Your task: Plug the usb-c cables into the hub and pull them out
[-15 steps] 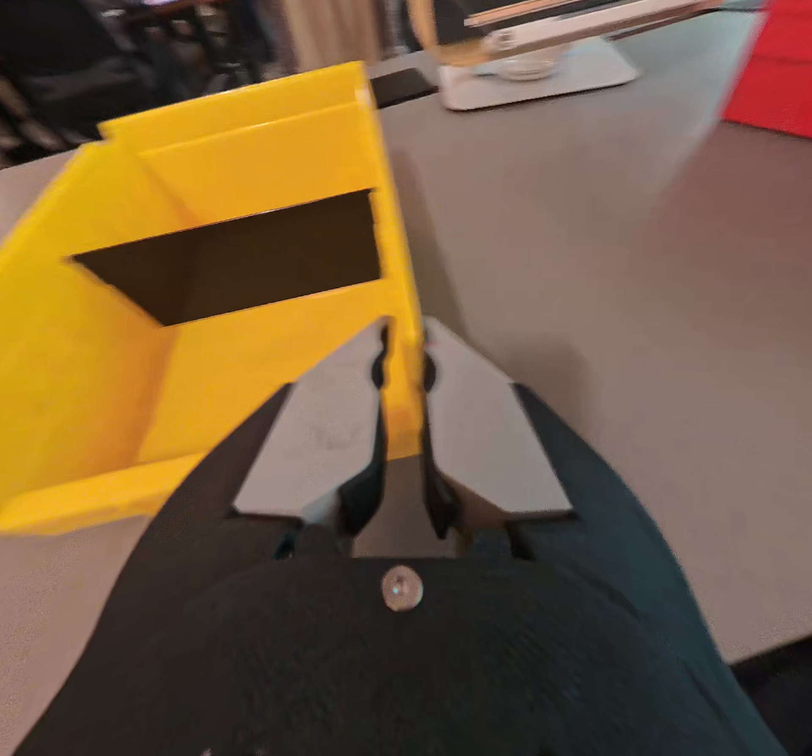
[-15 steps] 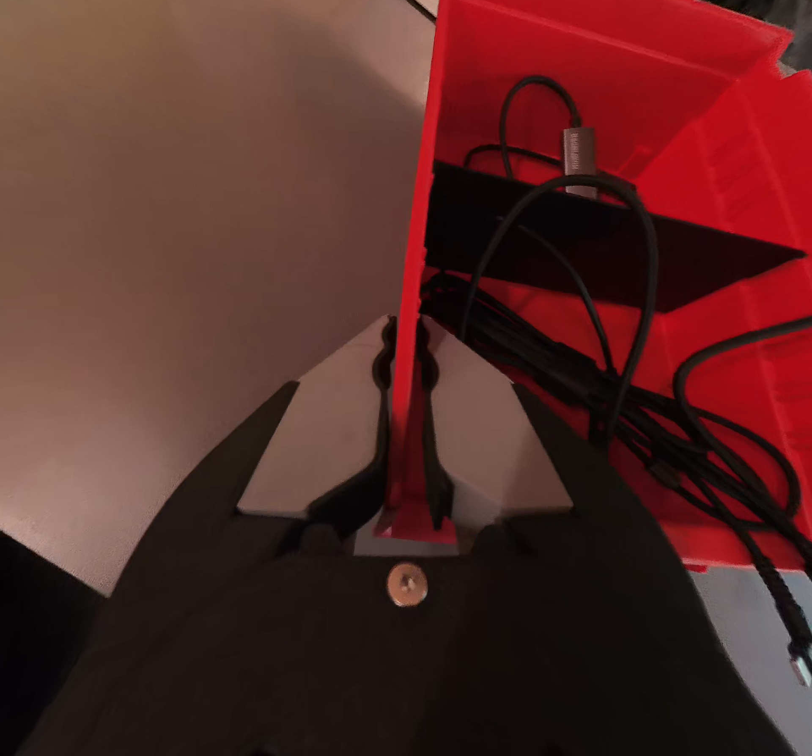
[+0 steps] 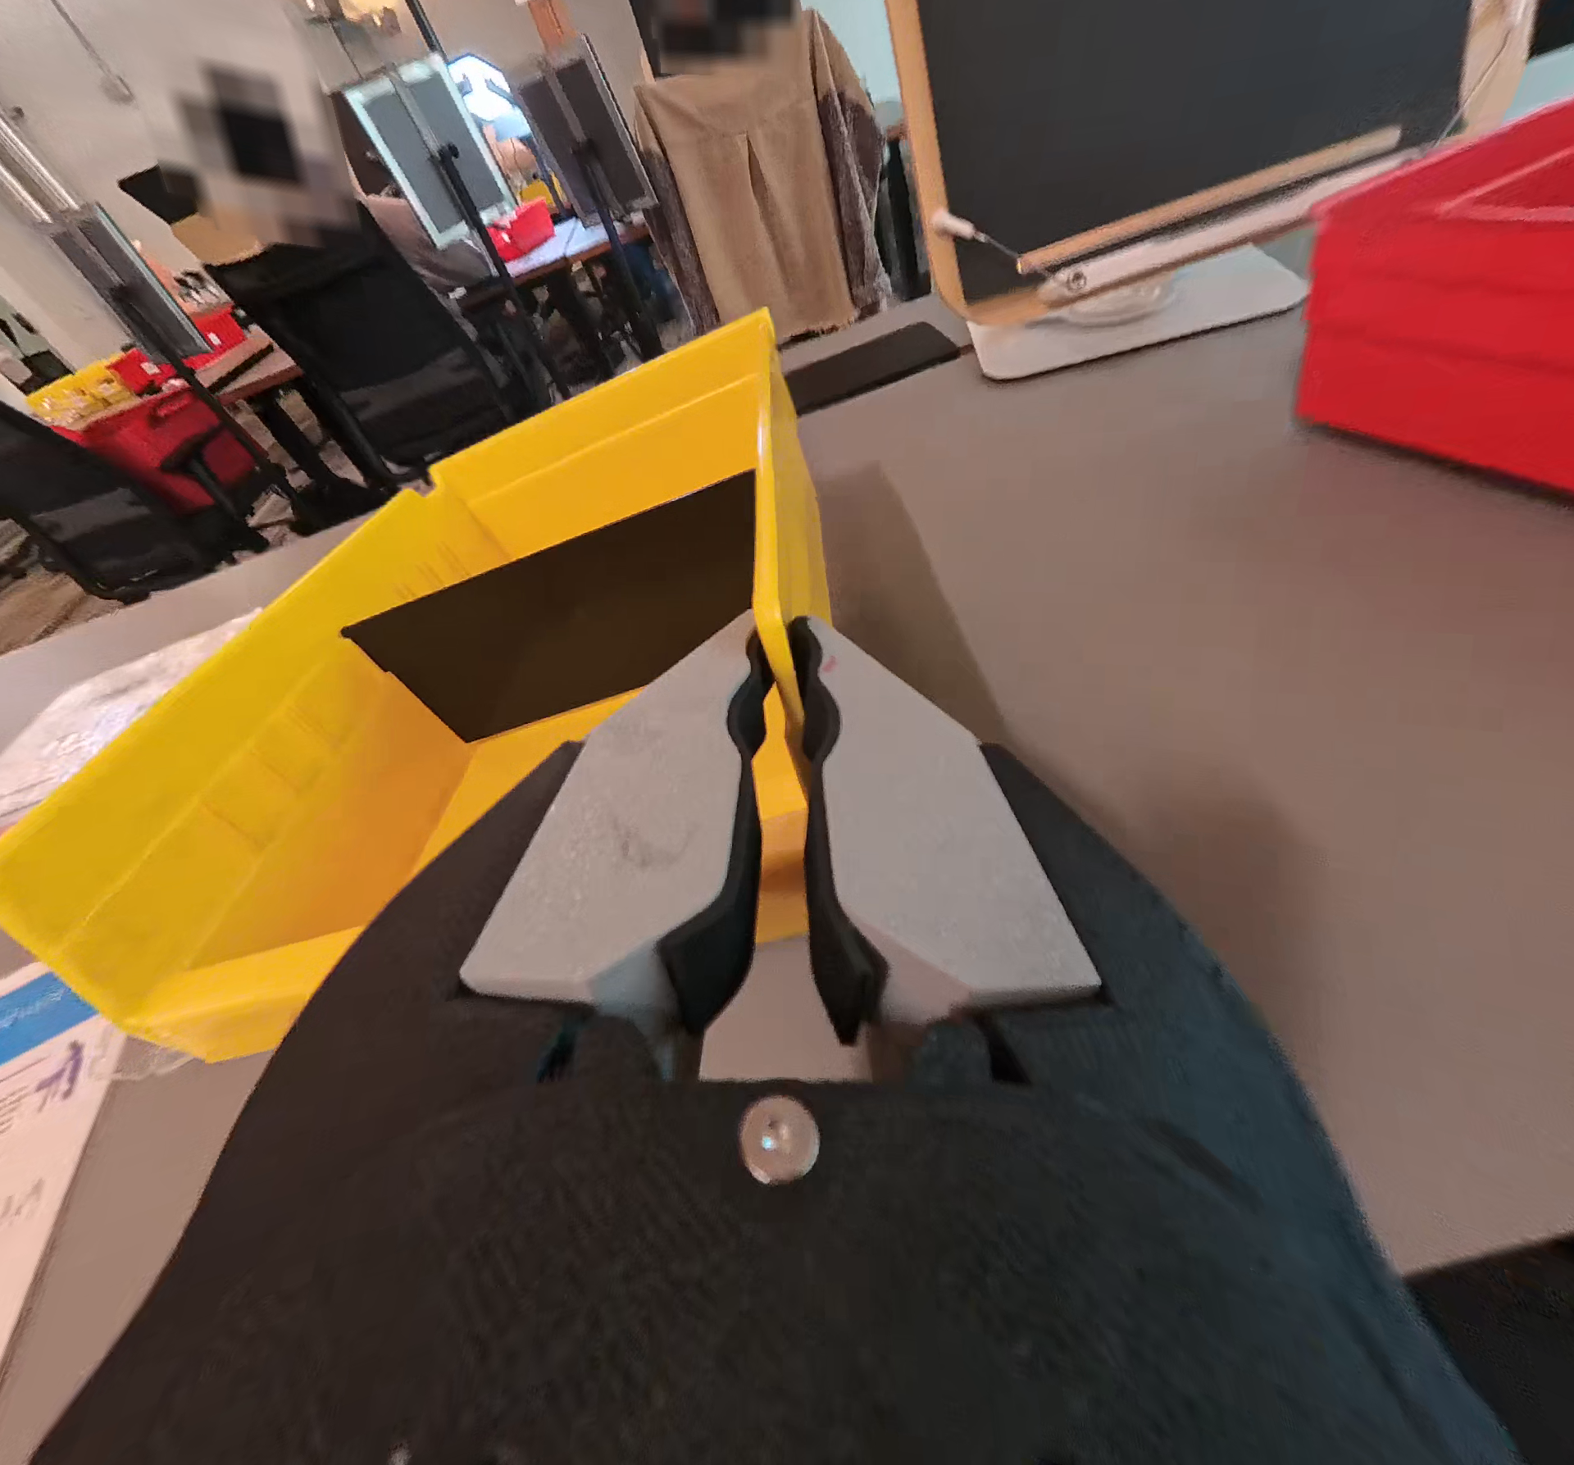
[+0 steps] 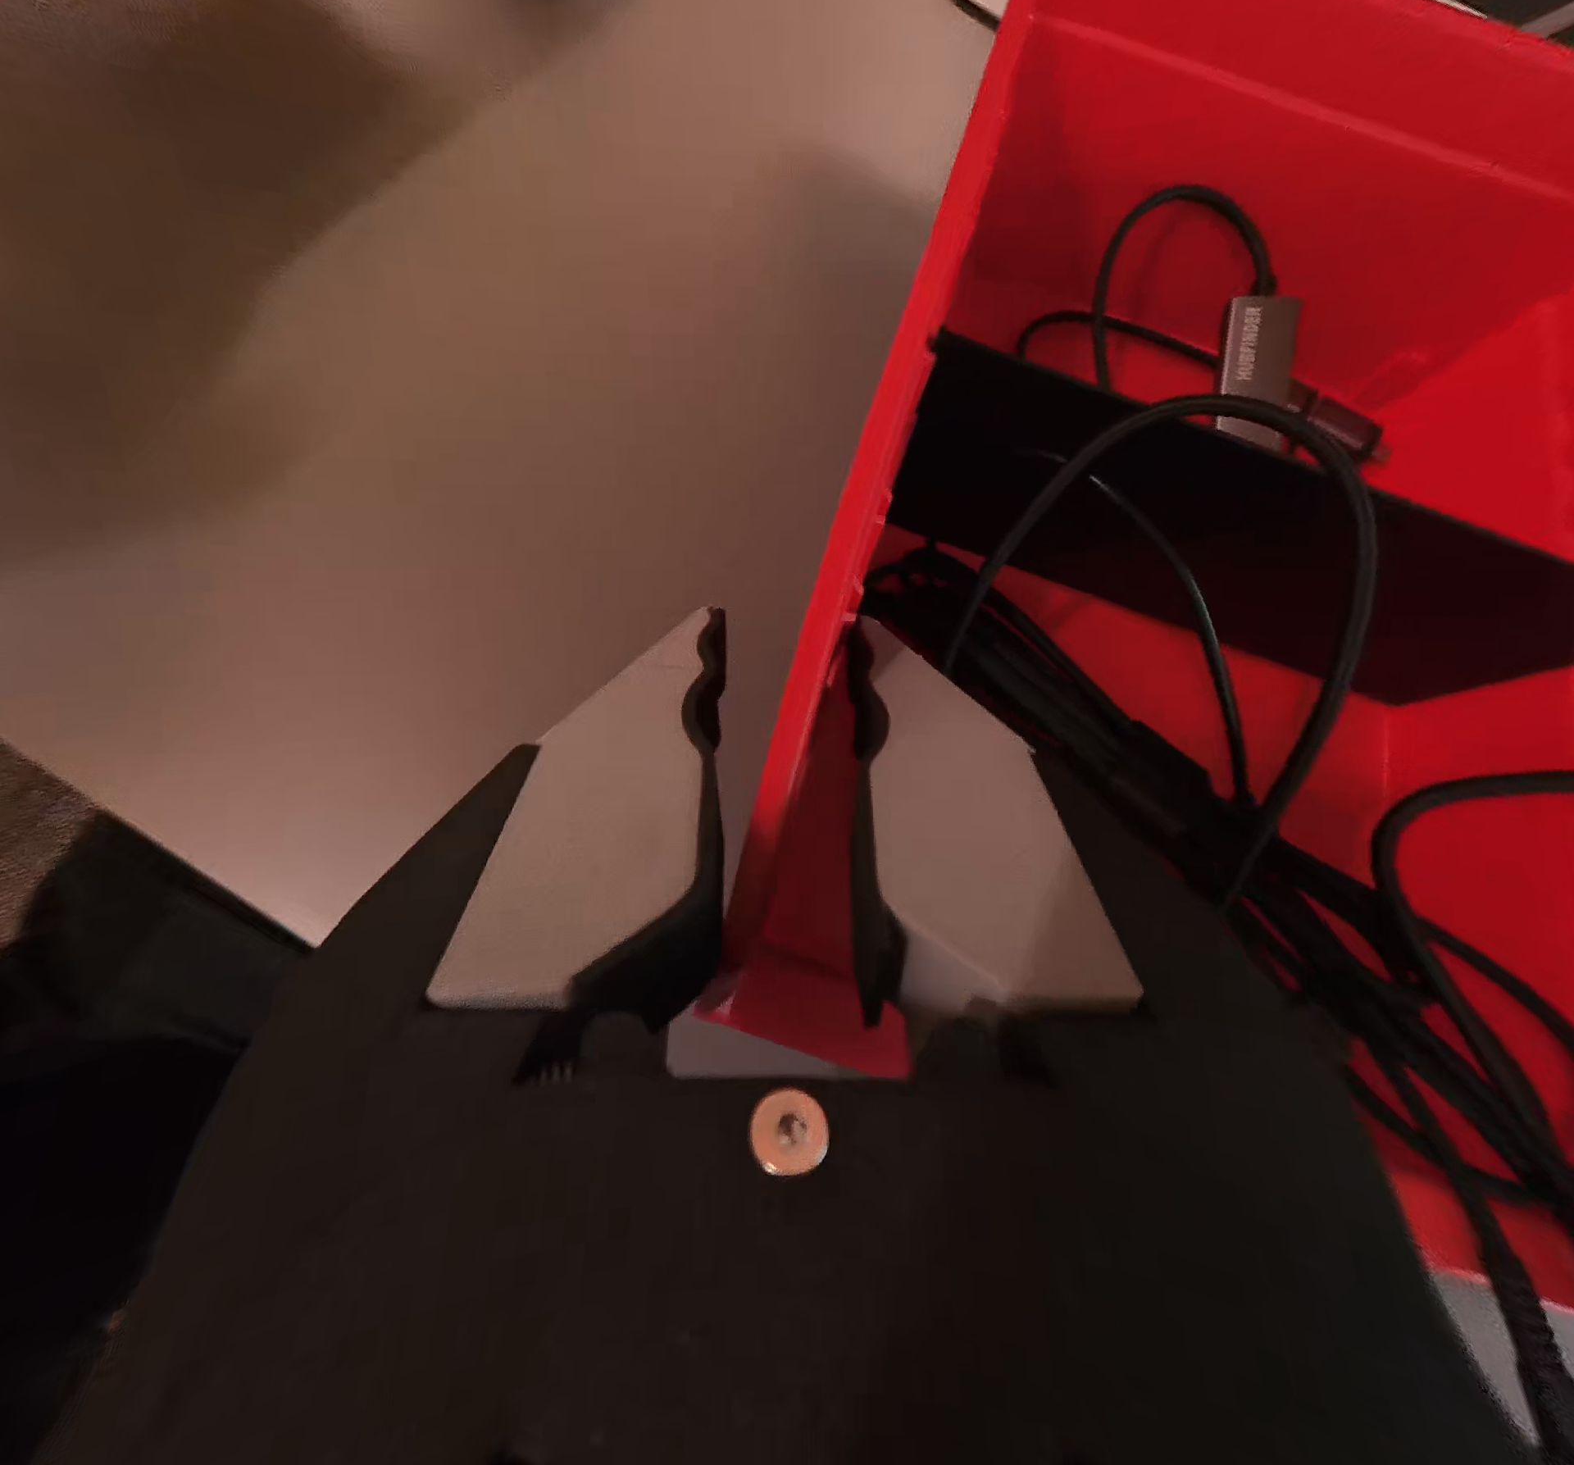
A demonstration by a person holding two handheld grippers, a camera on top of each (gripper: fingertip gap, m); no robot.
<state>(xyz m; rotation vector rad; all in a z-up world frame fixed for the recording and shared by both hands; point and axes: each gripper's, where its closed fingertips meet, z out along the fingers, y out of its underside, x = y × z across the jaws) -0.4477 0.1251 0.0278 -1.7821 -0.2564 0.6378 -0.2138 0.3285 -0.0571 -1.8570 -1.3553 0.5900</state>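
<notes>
Between the left gripper's (image 3: 779,662) nearly closed fingers stands the yellow bin's (image 3: 255,811) side wall, pinched. Astride the red bin's (image 4: 1107,146) left wall, the right gripper (image 4: 788,640) gapes, gripping nothing. Beyond its right finger lie limp, light black cables (image 4: 1192,794); farther off, the small rigid grey hub (image 4: 1259,364), probably best grasped by its flat sides.

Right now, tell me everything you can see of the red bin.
The red bin is open-topped, of smooth plastic, standing on the grey table. A black divider crosses it. Black cables fill the near part; a grey hub lies behind the divider. The right tool straddles its left wall, open, the right finger touching inside.
</notes>
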